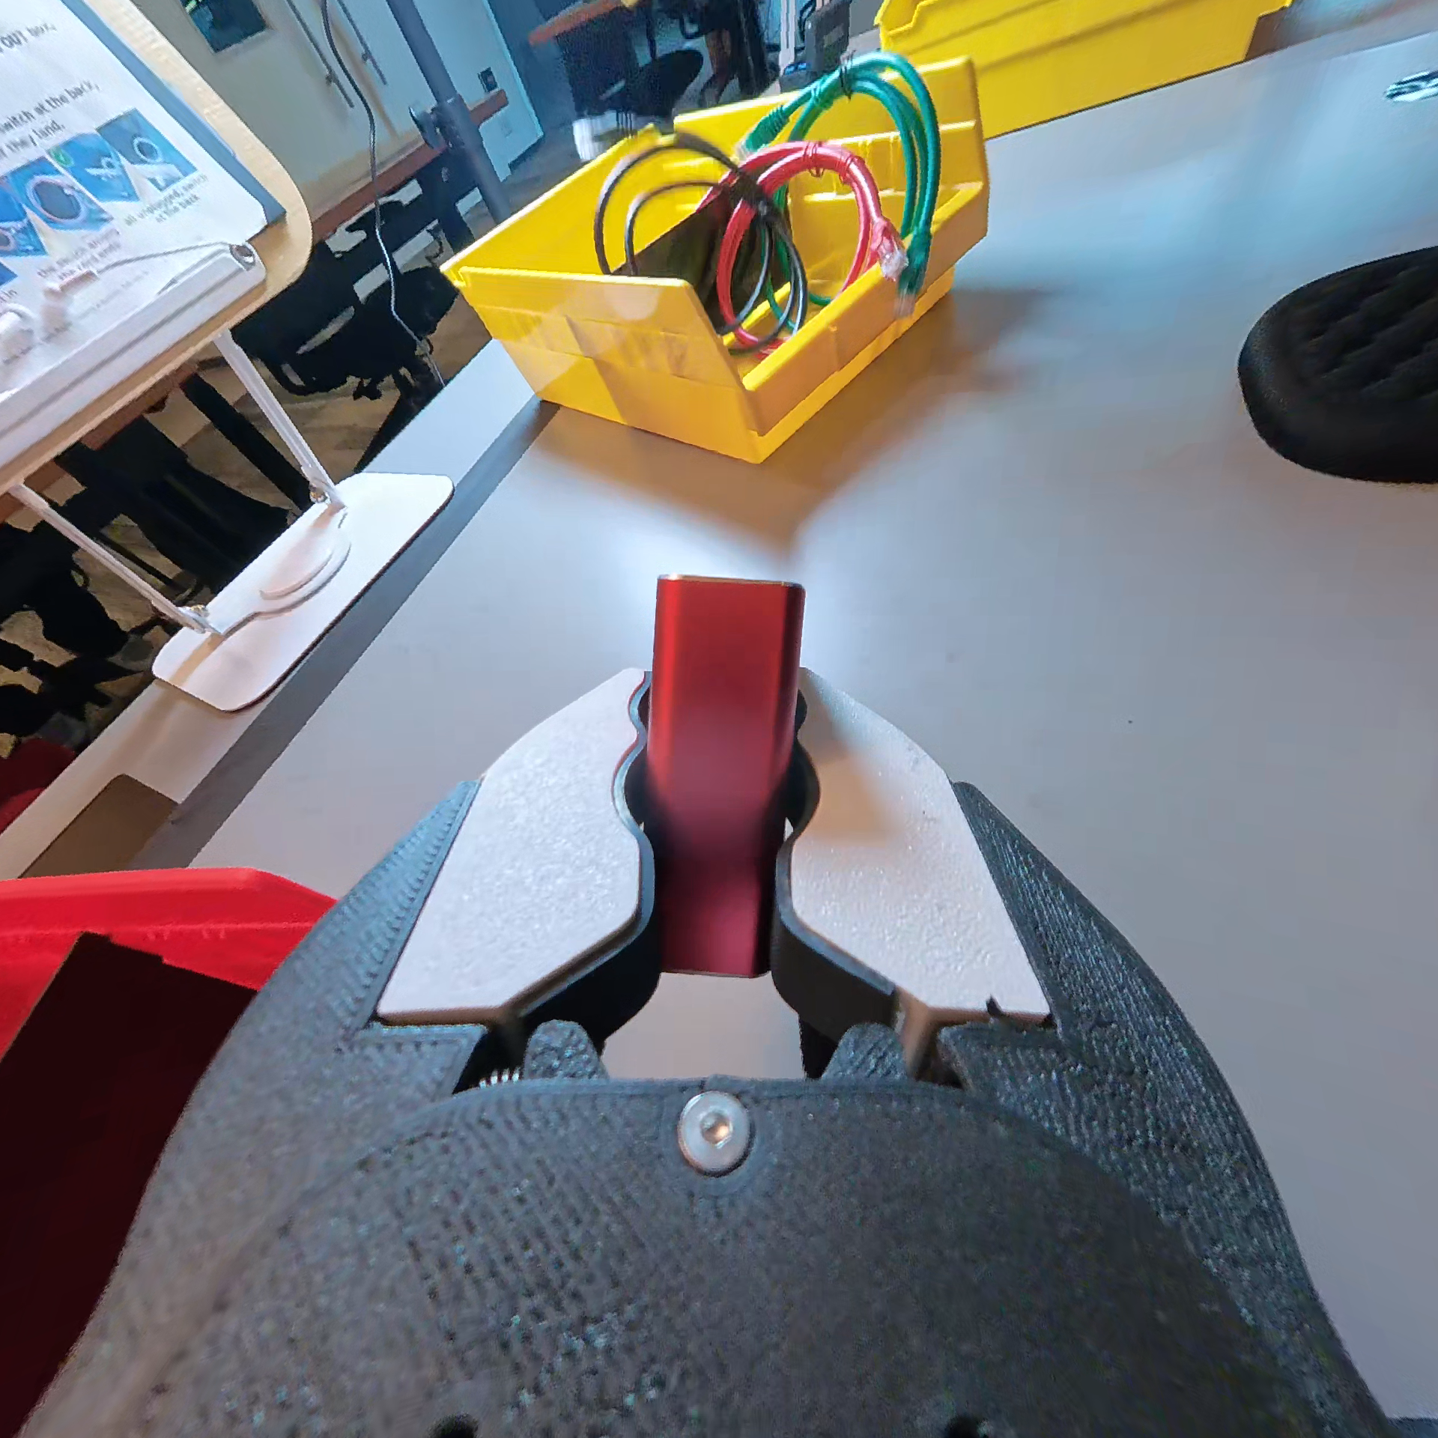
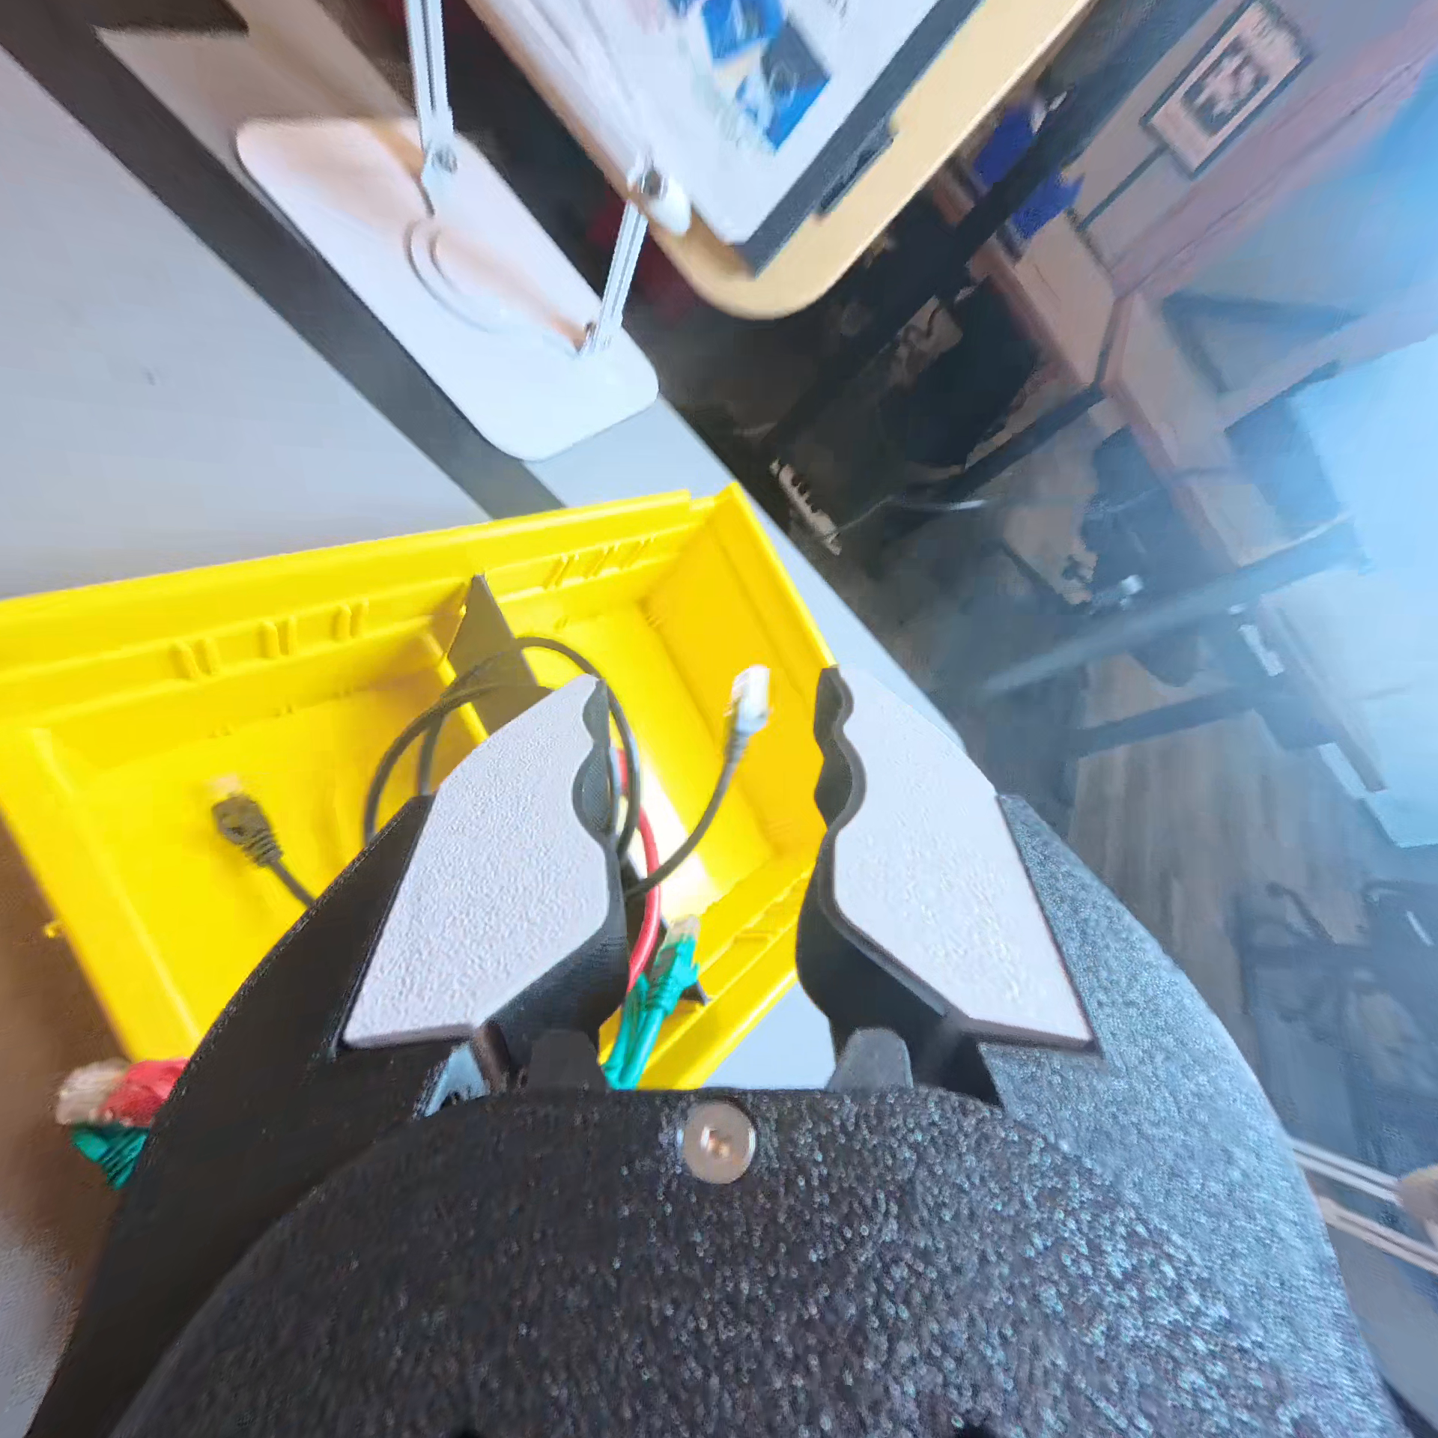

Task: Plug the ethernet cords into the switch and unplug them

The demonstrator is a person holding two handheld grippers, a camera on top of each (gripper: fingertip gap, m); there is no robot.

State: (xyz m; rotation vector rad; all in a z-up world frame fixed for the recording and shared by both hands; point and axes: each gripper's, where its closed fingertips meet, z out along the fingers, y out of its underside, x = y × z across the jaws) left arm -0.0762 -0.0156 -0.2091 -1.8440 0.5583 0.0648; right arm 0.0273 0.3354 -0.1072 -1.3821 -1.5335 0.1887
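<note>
My left gripper (image 1: 724, 685) is shut on the switch (image 1: 724, 778), a small red metal box that points forward, held a little above the grey table (image 1: 1011, 700). Ahead stands a yellow bin (image 1: 638, 366) with coiled red (image 1: 856, 194), green (image 1: 918, 156) and black (image 1: 622, 210) ethernet cords. My right gripper (image 2: 712, 685) is open and empty, hovering over that bin (image 2: 233, 622). Between its jaws I see a red cord (image 2: 650, 864), a green plug (image 2: 661, 980) and a dark cord with a clear plug (image 2: 747, 700). A black plug (image 2: 249, 832) lies in the bin to the left.
A white stand base (image 1: 311, 576) sits at the table's left edge and holds an instruction board (image 1: 117, 156). A red bin (image 1: 117, 973) is at the near left. A black round pad (image 1: 1354, 366) lies at the right. A second yellow bin (image 1: 1089, 47) stands behind. Some 40 cm of space lies between my two pairs of fingers.
</note>
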